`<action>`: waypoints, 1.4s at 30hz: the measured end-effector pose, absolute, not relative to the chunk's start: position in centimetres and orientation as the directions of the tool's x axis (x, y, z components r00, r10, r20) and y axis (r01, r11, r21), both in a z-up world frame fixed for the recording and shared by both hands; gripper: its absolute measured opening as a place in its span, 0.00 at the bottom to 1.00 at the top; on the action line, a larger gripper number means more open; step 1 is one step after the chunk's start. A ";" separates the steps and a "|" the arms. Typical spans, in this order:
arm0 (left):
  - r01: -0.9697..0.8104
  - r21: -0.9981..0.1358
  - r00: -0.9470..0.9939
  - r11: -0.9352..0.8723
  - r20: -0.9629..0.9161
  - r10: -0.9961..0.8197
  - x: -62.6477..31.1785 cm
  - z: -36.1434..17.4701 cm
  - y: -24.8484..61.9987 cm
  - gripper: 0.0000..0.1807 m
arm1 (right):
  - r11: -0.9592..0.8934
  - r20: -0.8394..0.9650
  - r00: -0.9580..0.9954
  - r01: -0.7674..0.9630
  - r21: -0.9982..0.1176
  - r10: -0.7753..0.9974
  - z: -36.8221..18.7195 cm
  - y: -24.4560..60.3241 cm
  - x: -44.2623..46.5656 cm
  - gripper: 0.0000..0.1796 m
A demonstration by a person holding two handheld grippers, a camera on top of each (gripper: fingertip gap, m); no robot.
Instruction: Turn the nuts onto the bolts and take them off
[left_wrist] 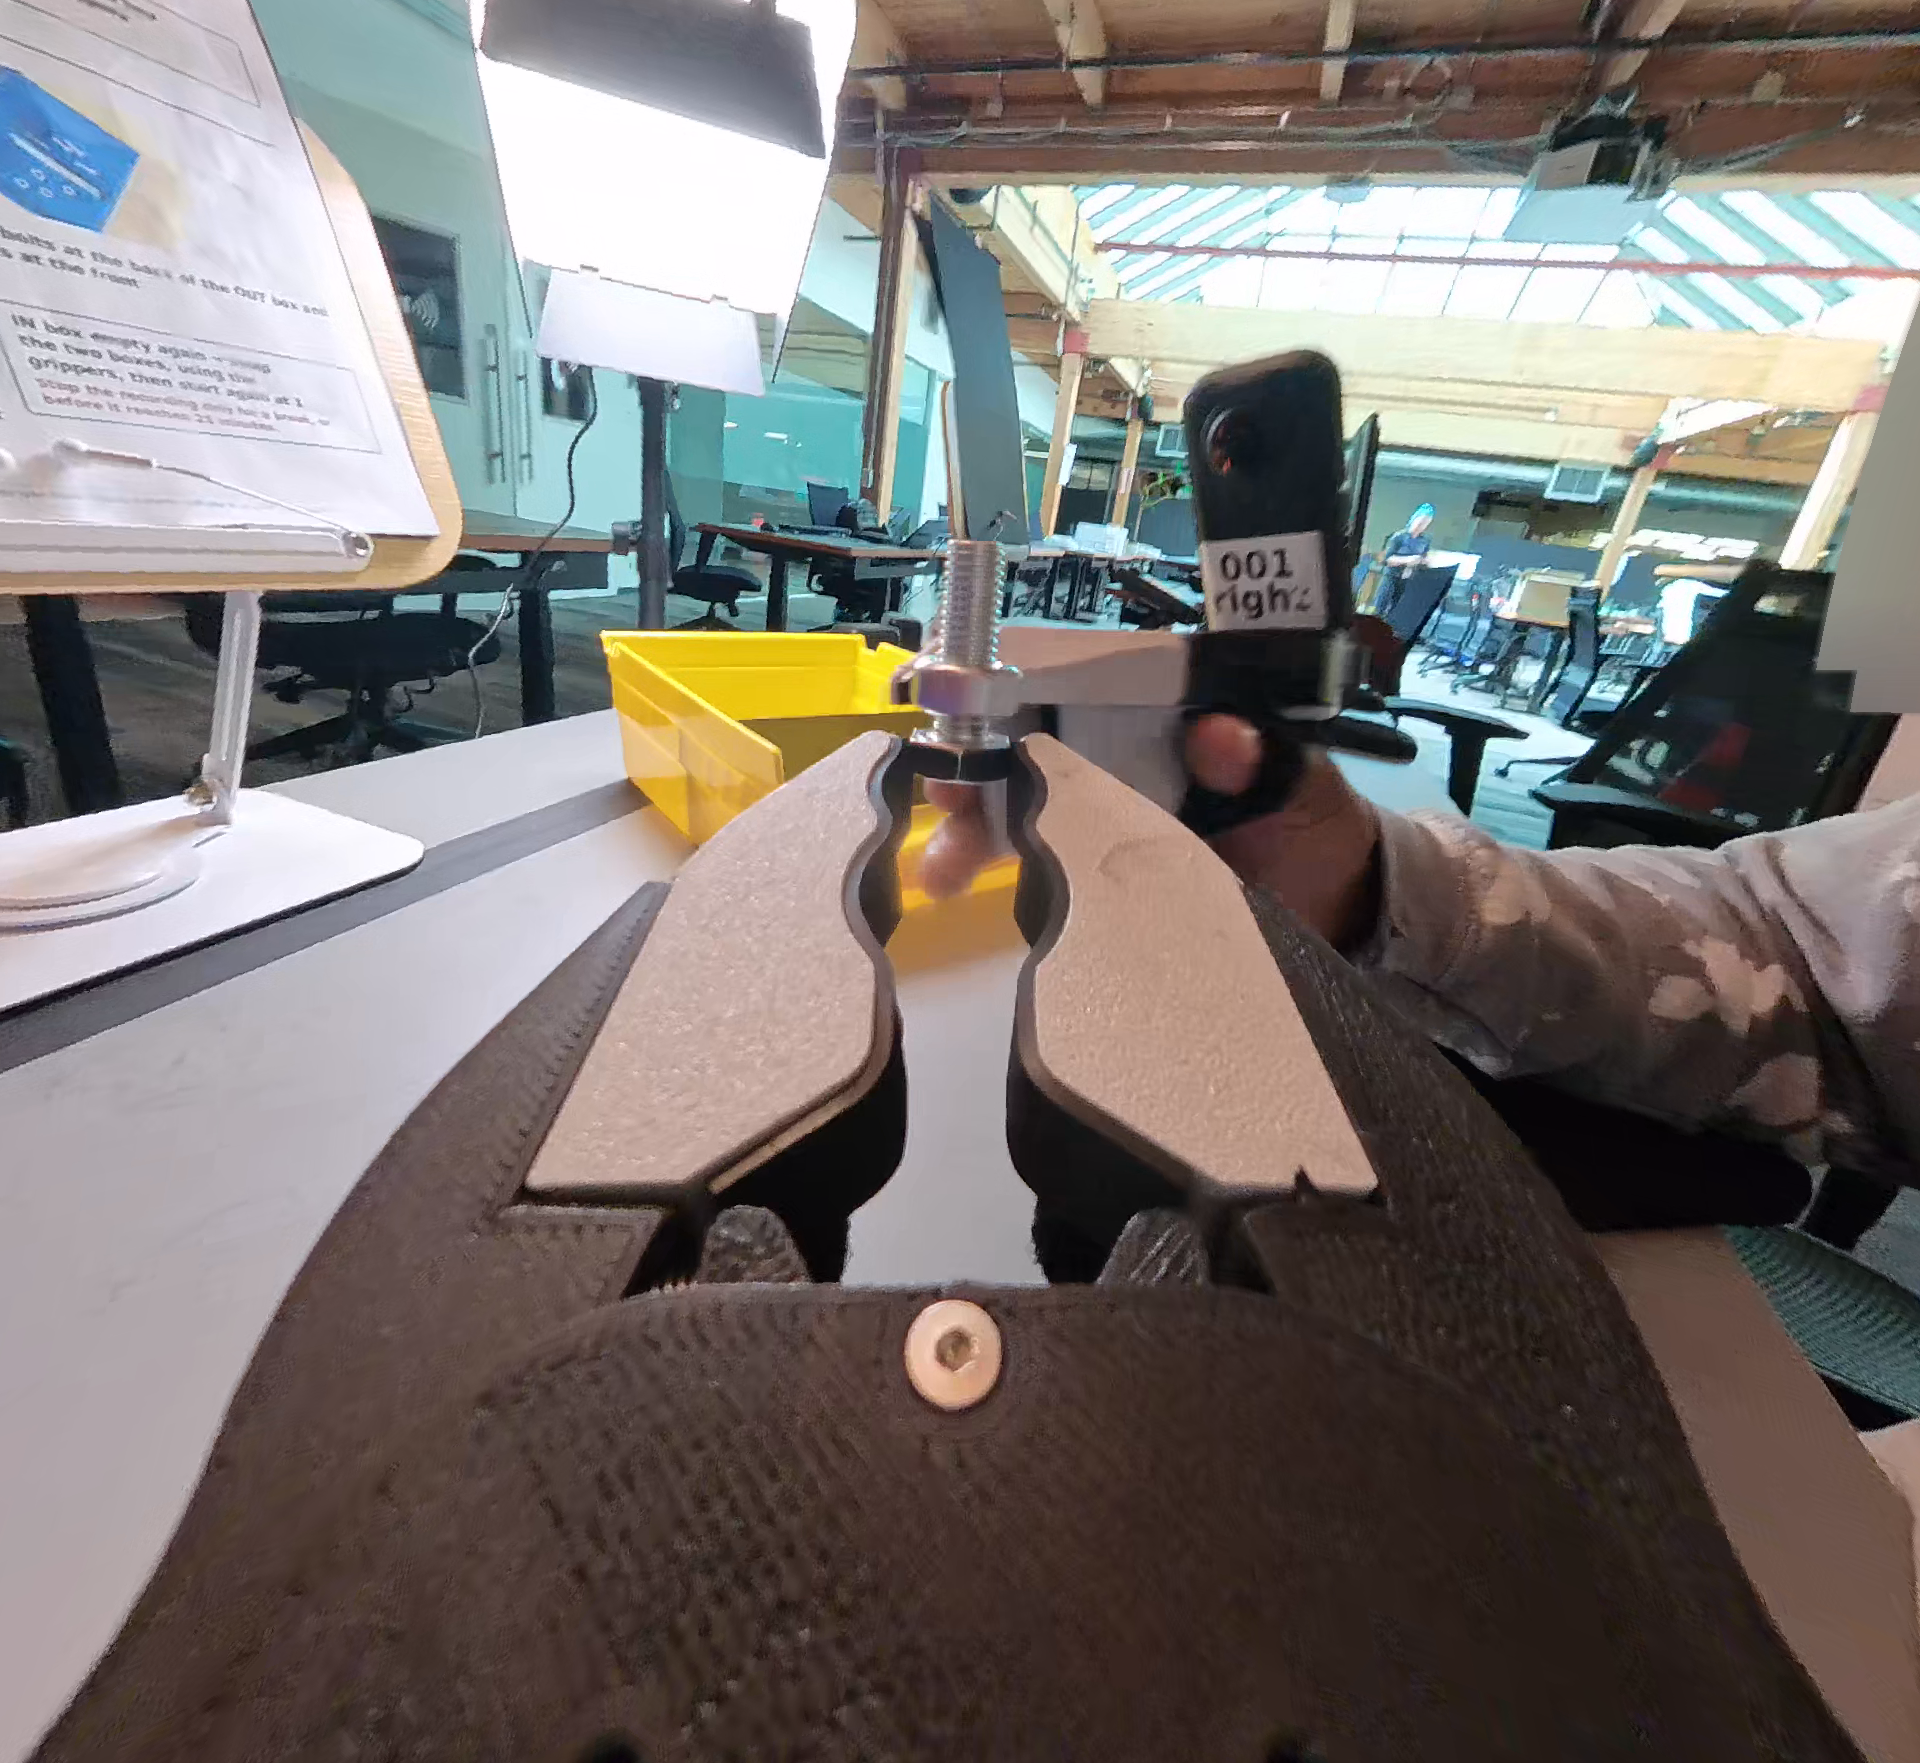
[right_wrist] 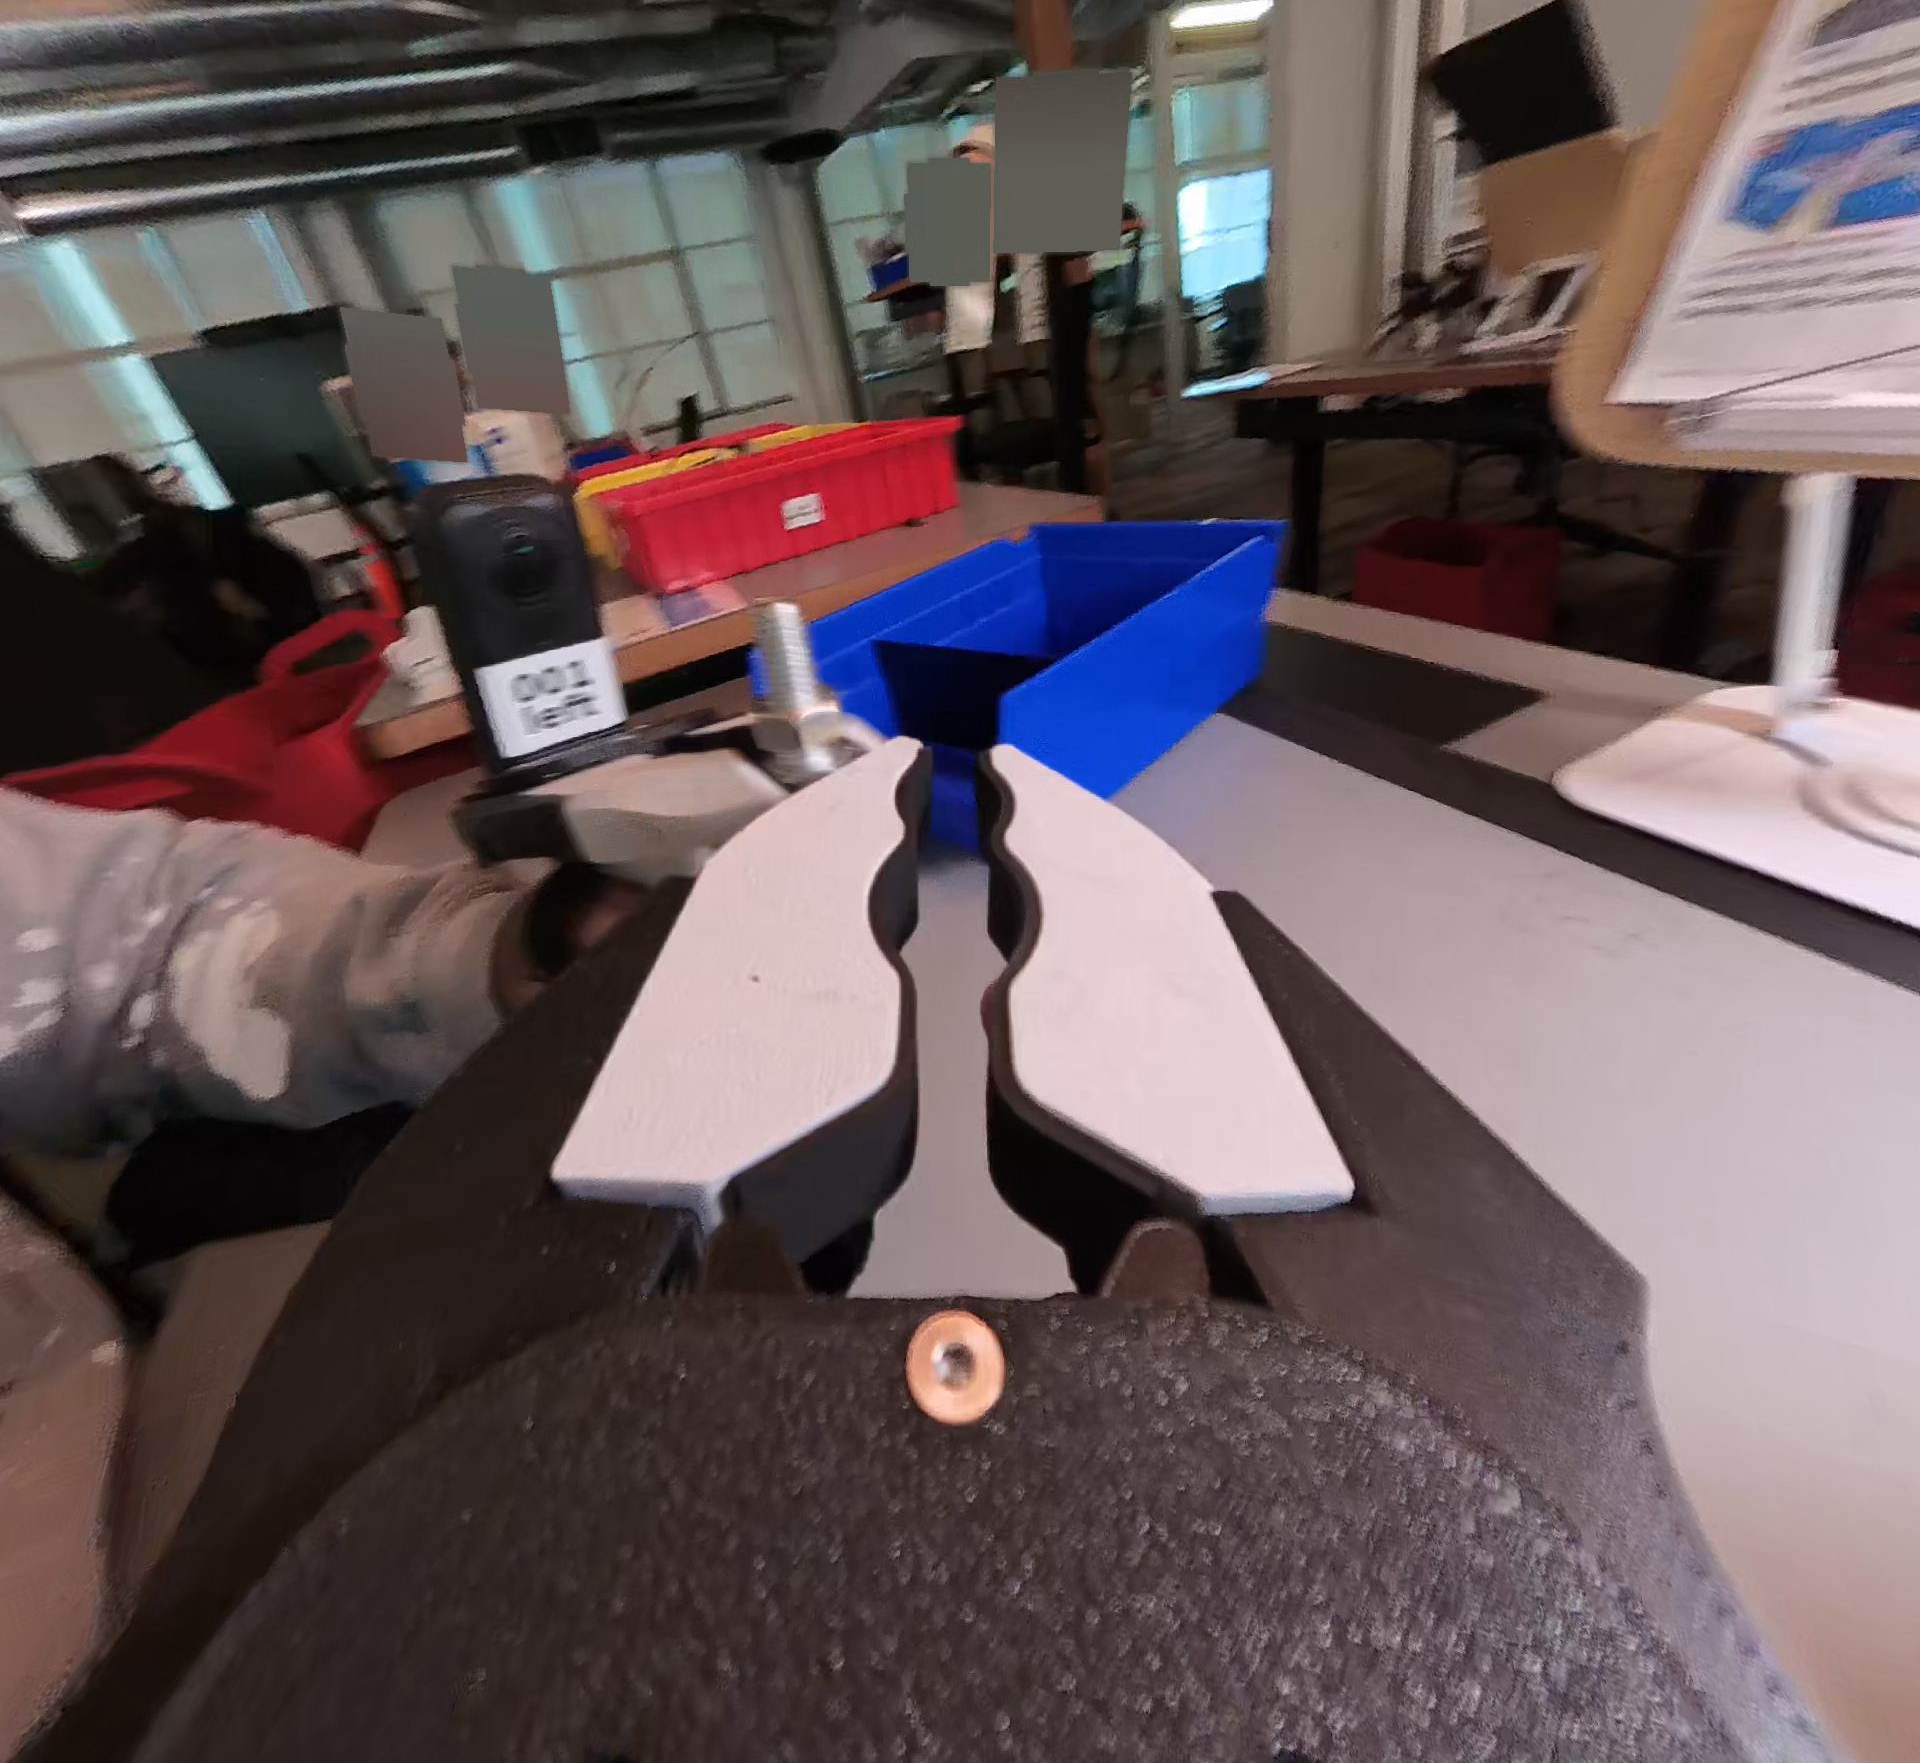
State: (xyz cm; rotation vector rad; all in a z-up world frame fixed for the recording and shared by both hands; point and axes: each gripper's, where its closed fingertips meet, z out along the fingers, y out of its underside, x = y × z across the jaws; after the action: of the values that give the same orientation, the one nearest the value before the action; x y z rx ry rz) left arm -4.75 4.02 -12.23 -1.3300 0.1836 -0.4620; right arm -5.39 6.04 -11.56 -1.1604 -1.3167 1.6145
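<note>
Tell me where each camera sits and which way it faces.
Left wrist view: on the left gripper, facing the yellow bin; its fingers clamp the bolt; the right gripper and a hand show.
Right wrist view: on the right gripper, facing the blue bin; a sleeve shows at left.
Shared: bolt, both grippers, table.

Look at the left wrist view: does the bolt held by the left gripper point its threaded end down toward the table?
No. The bolt stands upright with its threads pointing up, its lower end clamped between the left gripper fingers.
</note>
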 end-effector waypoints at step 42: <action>0.220 -0.955 0.909 0.200 0.126 -0.397 -5.5 -11.4 3.8 0.10 | -0.234 -0.208 -0.323 -0.042 -0.971 0.923 -9.7 4.7 -5.7 0.15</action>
State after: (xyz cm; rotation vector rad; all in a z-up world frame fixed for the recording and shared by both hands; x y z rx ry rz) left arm -5.51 3.76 -11.43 -1.3009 0.1596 -0.4332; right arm -5.70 4.72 -9.73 -1.1437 -1.2647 1.6554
